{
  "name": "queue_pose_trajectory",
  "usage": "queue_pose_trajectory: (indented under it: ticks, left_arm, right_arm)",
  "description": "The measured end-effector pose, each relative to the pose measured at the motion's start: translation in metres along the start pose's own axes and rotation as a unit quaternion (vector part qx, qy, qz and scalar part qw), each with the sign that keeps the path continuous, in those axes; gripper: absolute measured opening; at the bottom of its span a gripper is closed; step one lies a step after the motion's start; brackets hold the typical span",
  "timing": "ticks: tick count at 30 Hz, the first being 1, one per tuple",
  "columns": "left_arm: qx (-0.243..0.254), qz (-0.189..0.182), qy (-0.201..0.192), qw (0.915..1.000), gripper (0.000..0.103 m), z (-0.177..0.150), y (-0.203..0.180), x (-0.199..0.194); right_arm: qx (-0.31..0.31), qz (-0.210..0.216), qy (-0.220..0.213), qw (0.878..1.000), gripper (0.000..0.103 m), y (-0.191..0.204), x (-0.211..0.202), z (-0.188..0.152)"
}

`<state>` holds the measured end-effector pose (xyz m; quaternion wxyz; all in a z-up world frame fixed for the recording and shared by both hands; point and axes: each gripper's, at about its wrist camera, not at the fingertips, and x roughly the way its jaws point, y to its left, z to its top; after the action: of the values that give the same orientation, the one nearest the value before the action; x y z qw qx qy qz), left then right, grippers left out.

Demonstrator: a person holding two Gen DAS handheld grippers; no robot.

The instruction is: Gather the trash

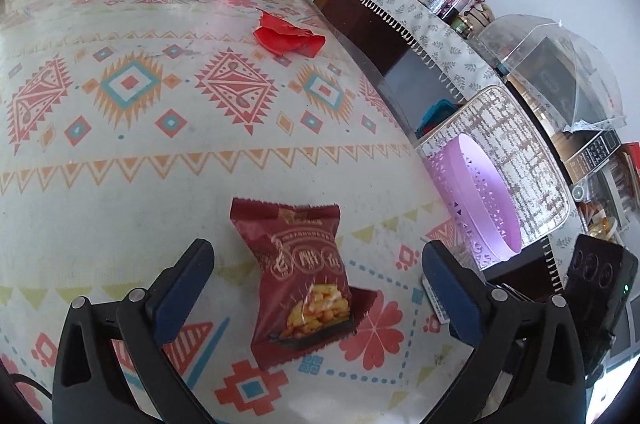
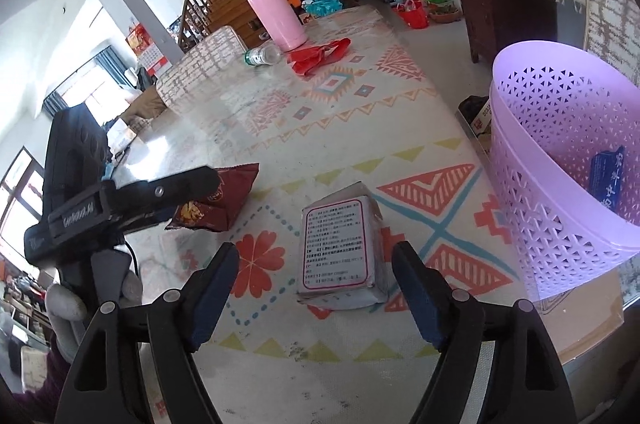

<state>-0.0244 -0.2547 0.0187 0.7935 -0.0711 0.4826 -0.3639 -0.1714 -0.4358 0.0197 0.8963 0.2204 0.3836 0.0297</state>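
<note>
My left gripper and right gripper have black plastic arms with round silver rivets and dark blue padded fingers; a grey glove and white lettering show on my left one

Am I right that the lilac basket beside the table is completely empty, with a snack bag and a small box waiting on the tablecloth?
Not quite: the lilac basket already holds a blue packet, as the right wrist view shows. The snack bag and small box do lie on the tablecloth.
</note>
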Motion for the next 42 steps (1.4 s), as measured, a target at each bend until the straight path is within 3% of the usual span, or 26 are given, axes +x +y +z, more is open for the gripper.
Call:
queue_pose_trajectory:
  ticks: [3, 7, 13, 17, 24, 27, 31, 42]
  left_arm:
    - [0.012, 0.018, 0.005, 0.9998, 0.103, 0.003, -0.005, 0.005]
    - [0.043, 0.055, 0.007, 0.9975, 0.103, 0.002, -0.016, 0.012]
    - [0.069, 0.074, 0.001, 0.9949, 0.103, -0.002, -0.02, 0.015]
    - [0.083, 0.087, -0.001, 0.9927, 0.103, -0.005, -0.024, 0.017]
    - [0.097, 0.101, -0.009, 0.9902, 0.101, -0.009, -0.026, 0.017]
    - [0.094, 0.11, -0.02, 0.9893, 0.082, -0.009, -0.022, 0.012]
    - [0.092, 0.112, -0.027, 0.989, 0.05, -0.01, -0.017, 0.007]
    - [0.065, 0.084, -0.049, 0.9932, 0.039, -0.011, -0.012, -0.01]
  right_arm:
    - [-0.004, -0.01, 0.001, 1.0, 0.081, 0.002, 0.001, 0.0]
    - [-0.038, -0.064, 0.009, 0.997, 0.08, 0.016, 0.006, 0.0]
    - [-0.063, -0.127, 0.012, 0.99, 0.063, 0.024, 0.012, 0.0]
    - [-0.056, -0.141, 0.006, 0.988, 0.055, 0.02, 0.012, 0.001]
    - [-0.073, -0.157, 0.008, 0.985, 0.054, 0.026, 0.012, -0.001]
    - [-0.08, -0.164, 0.009, 0.983, 0.052, 0.029, 0.013, -0.003]
    - [-0.082, -0.175, 0.008, 0.981, 0.037, 0.033, 0.015, -0.005]
    - [-0.073, -0.166, -0.005, 0.983, 0.037, 0.044, 0.003, -0.005]
